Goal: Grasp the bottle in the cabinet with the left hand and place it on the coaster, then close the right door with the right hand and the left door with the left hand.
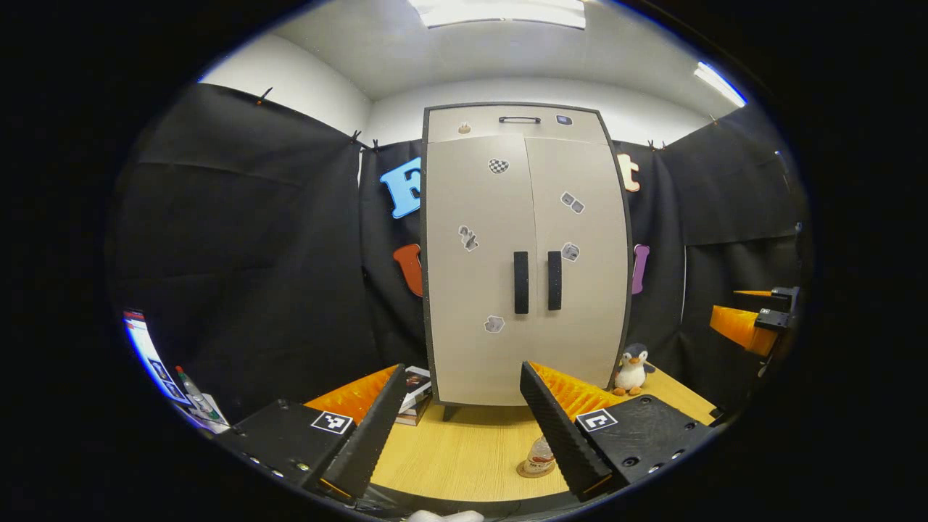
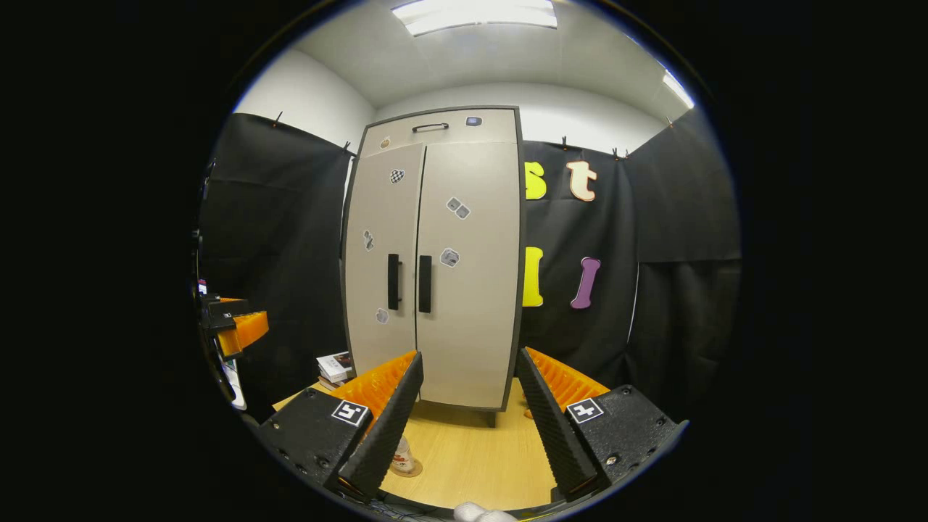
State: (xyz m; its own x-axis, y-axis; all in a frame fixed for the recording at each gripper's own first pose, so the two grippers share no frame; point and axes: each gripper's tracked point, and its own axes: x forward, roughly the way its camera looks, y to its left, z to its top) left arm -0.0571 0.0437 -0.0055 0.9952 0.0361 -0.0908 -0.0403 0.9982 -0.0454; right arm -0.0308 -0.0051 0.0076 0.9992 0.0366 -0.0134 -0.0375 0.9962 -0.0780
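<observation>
A tall beige cabinet (image 1: 525, 254) stands at the back of the wooden table, both doors shut, two black handles (image 1: 537, 281) side by side at the middle. The same cabinet (image 2: 433, 261) rises ahead in the right gripper view. A small clear bottle (image 1: 540, 455) stands upright on a round brown coaster (image 1: 533, 471) near the table's front edge, just beside my left gripper's right finger. The bottle (image 2: 402, 457) shows again next to my right gripper's left finger. My left gripper (image 1: 464, 442) is open and holds nothing. Well back from the cabinet, my right gripper (image 2: 467, 435) is open too.
A penguin toy (image 1: 633, 368) sits right of the cabinet's foot. Stacked books (image 1: 415, 391) lie left of it. The other gripper (image 1: 754, 322) hangs at the far right of the left gripper view. Bare wooden table (image 1: 464, 442) spreads before the cabinet.
</observation>
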